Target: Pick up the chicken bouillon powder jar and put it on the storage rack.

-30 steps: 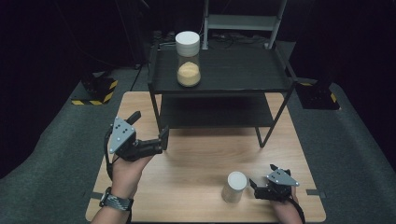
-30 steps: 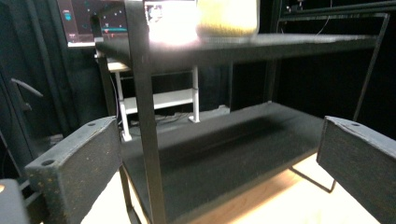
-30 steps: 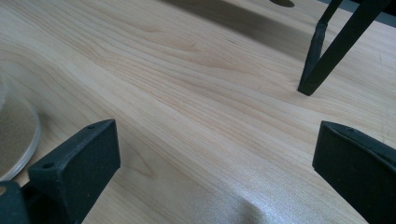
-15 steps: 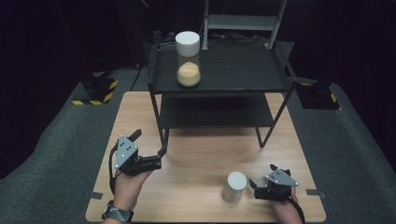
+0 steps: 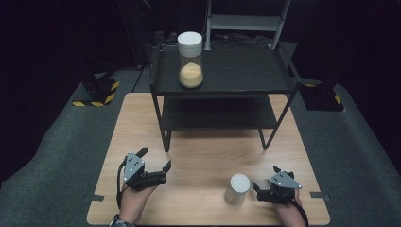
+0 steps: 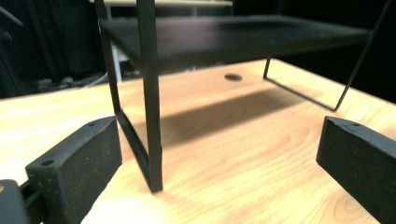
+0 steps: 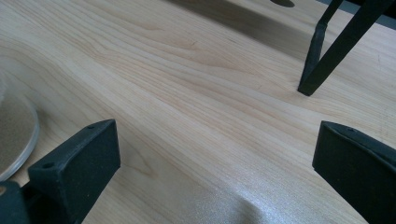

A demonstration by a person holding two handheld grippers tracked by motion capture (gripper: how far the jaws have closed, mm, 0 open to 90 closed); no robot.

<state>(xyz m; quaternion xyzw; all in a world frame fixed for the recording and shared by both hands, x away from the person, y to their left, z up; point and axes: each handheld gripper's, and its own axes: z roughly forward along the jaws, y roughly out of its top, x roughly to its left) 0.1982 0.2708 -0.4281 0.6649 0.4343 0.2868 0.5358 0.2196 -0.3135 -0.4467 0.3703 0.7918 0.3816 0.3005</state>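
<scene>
My left gripper [image 5: 153, 163] spread, empty, near table [image 5: 203, 146] front-left corner. My right gripper [image 5: 265, 182] spread, just beside small jar [image 5: 237, 189] at front edge. Tall jar [image 5: 190, 59] on rack [image 5: 236, 71] top, left side.

A black two-tier shelf [image 5: 222, 78] stands at the far side of the wooden table [image 5: 198, 142]. Left of the shelf, on the floor, sits what may be a yellow-and-black striped base [image 5: 97, 92].
</scene>
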